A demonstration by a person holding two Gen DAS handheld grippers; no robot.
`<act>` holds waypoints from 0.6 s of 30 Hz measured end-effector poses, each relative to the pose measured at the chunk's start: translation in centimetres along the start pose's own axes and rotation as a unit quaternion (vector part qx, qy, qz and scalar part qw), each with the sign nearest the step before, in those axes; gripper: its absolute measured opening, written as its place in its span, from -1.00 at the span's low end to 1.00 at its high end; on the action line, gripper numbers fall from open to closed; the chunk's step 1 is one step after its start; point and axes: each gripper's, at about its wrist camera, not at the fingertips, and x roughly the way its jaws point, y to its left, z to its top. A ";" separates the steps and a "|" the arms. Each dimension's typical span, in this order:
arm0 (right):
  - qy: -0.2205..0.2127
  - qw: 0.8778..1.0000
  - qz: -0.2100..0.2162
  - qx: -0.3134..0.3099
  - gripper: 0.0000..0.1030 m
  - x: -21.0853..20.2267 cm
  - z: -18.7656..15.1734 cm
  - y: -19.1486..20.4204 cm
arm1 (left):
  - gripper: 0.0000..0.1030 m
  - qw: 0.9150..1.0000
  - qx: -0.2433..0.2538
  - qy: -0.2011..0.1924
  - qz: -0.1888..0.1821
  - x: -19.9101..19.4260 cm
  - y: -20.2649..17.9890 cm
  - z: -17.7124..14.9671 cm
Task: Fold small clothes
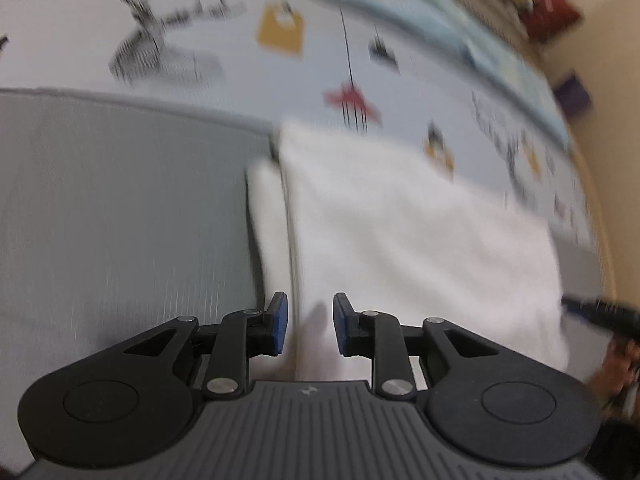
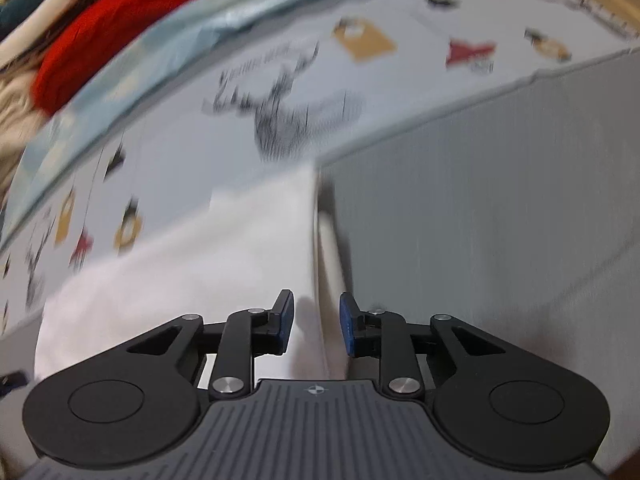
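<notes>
A white folded garment (image 1: 400,232) lies on the printed cloth, and its left edge overlaps a grey mat (image 1: 120,220). My left gripper (image 1: 310,324) hovers over that folded edge, blue pads apart, and nothing is pinched between them. In the right wrist view the same garment (image 2: 224,248) spreads to the left, with its right edge against the grey mat (image 2: 480,208). My right gripper (image 2: 316,326) is open over that edge, and the cloth shows through the gap. The right gripper's dark tip (image 1: 600,314) also shows at the garment's far corner. Both views are blurred.
The table carries a white cloth (image 1: 200,60) printed with reindeer and coloured tags. Beyond it runs a pale blue sheet (image 2: 132,68). A heap of clothes with a red garment (image 2: 112,28) lies past that, and a tan wall (image 1: 608,32) stands on the right.
</notes>
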 end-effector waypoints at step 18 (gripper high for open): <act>0.010 1.000 0.010 -0.018 -0.94 -7.2 -7.4 -2.5 | -0.91 0.996 0.087 0.017 0.032 -3.2 -1.2 -9.0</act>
